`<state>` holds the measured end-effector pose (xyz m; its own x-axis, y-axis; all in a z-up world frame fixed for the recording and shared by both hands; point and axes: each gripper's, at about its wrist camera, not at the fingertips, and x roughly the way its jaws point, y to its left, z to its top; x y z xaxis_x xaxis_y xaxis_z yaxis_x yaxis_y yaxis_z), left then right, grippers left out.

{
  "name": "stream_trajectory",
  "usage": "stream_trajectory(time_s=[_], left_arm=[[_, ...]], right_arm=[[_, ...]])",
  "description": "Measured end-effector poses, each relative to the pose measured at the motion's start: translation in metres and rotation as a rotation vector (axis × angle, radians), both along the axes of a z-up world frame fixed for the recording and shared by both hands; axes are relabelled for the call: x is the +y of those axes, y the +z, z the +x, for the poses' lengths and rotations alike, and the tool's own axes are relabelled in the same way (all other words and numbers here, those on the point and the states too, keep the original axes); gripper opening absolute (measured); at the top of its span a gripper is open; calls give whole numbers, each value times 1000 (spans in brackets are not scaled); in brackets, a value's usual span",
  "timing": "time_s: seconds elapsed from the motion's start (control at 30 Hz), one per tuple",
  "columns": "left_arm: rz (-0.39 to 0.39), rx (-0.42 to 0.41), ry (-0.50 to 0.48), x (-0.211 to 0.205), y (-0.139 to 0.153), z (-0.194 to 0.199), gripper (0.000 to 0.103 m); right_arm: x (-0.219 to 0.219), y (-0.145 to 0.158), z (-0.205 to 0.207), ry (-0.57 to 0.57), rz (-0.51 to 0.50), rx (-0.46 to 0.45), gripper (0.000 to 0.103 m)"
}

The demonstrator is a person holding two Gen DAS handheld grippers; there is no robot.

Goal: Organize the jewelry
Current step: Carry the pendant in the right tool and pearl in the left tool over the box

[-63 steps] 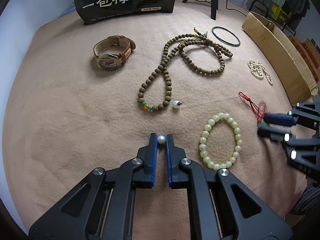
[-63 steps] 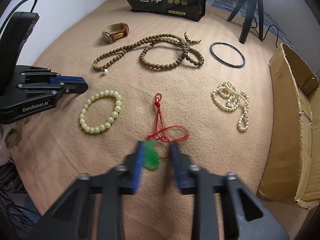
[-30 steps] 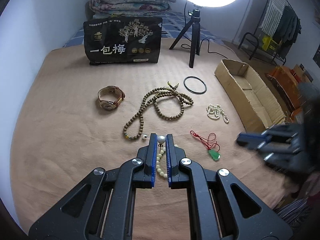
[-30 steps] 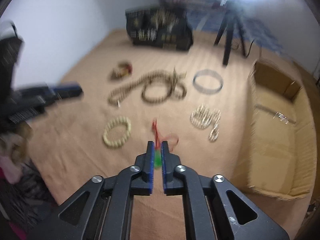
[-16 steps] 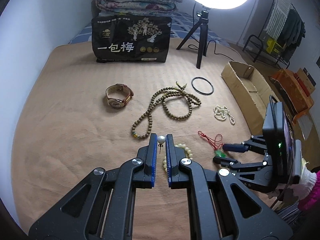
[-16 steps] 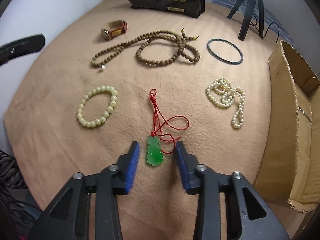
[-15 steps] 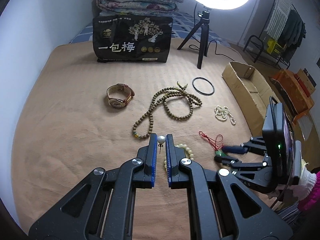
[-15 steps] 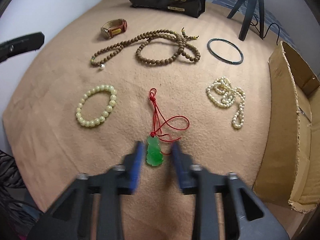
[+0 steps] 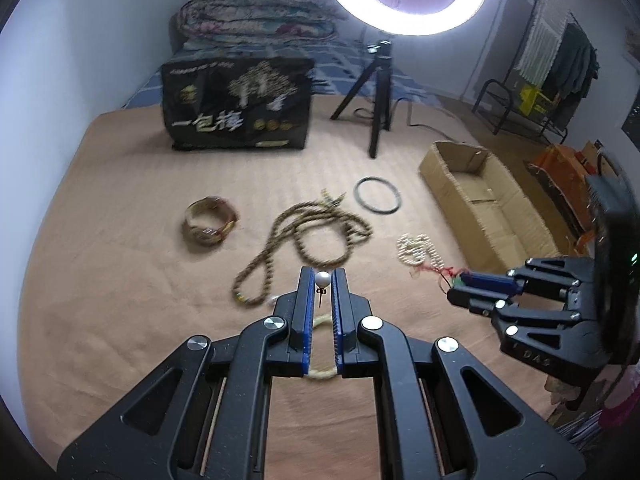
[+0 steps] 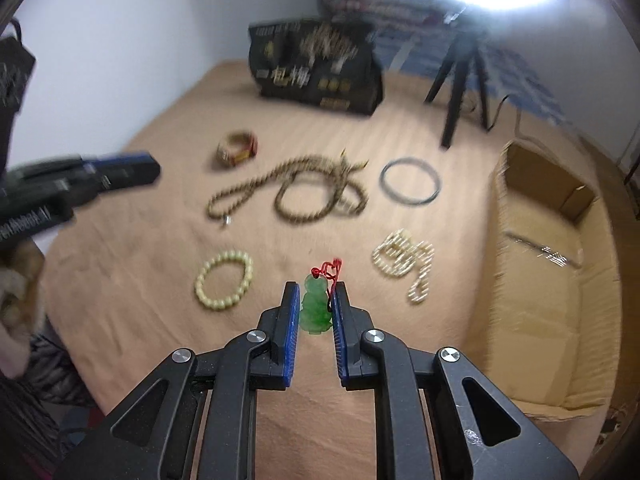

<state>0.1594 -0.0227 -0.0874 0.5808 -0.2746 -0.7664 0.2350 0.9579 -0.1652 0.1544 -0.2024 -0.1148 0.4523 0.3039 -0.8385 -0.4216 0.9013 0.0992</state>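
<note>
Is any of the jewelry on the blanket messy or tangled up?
Yes. The pearl strand lies bunched in a heap near the cardboard box, and the long brown bead necklace sprawls in crossed loops. The pale bead bracelet and dark bangle lie flat and tidy. Nothing looks broken.

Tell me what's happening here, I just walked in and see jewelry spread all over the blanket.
A person is sorting jewelry with two handheld grippers. The left gripper is shut on a pearl earring; the right gripper is shut on a green pendant with its red cord. On the tan blanket lie a watch, a brown bead necklace, a dark bangle, a pale bead bracelet and a pearl strand. An open cardboard box sits alongside.
</note>
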Motion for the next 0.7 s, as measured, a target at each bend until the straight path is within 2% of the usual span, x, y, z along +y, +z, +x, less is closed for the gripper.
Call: stream_trajectory(time_s=[0.17,0.33,0.53,0.7], left_arm=[[-34,-26,-50,-32,12,2,6],[-60,-31,-88,-65,15,5,6],[-79,-21,-140,-106,10,12,6],[-103,-1,-168,-137,3,19,6]], right_arm=[[-31,29,-1,-63,26,-65,14],[-69,42,7,-148,35,-98,14],[-120,50,11,-252,36,-122,14],[-158,45,16,-325,22,-115,14]])
